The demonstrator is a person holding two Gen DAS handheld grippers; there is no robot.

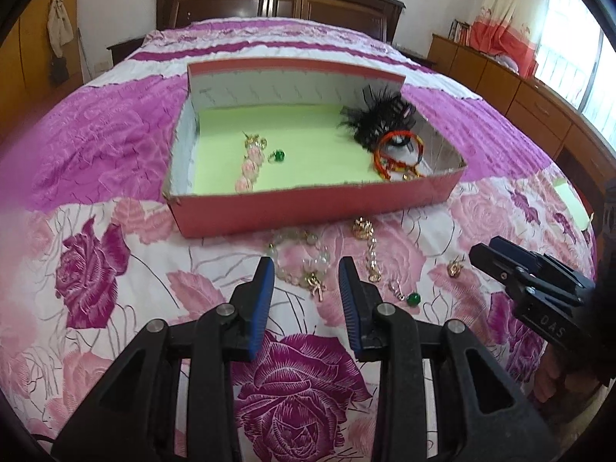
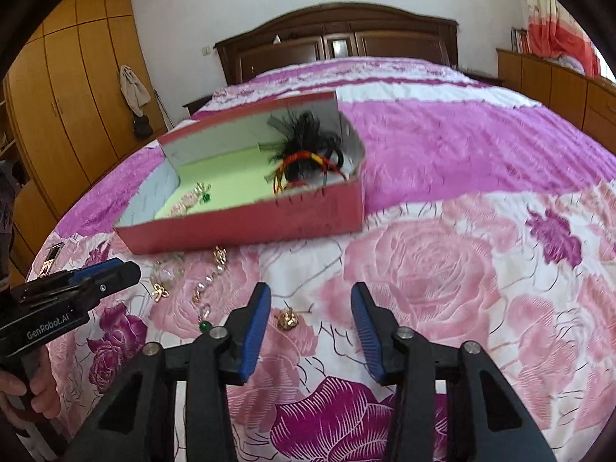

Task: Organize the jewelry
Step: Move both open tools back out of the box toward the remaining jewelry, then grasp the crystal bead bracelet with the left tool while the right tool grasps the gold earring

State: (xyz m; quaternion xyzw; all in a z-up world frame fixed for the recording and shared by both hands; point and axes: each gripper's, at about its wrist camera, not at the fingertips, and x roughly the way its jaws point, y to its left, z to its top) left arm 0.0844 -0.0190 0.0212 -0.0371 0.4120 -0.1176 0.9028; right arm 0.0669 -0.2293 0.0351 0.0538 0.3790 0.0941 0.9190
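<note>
One red box (image 1: pixel 308 211) with a green floor sits on the flowery bed cover (image 1: pixel 115 134). Inside it I count one pink bead bracelet (image 1: pixel 248 169), one green ring (image 1: pixel 277 157), one black feather piece (image 1: pixel 379 119) and a small pile of orange and red bangles (image 1: pixel 400 154); how many bangles I cannot tell. On the cover in front of the box lie one clear bead bracelet (image 1: pixel 304 258), one gold and pearl chain (image 1: pixel 367 246), one green drop earring (image 1: pixel 412 299) and one little gold piece (image 1: pixel 455 268). The left gripper (image 1: pixel 306 273) has its jaws apart with nothing in them, above the clear bracelet. The right gripper (image 2: pixel 310 308) also has its jaws apart and empty, over the little gold piece.
</note>
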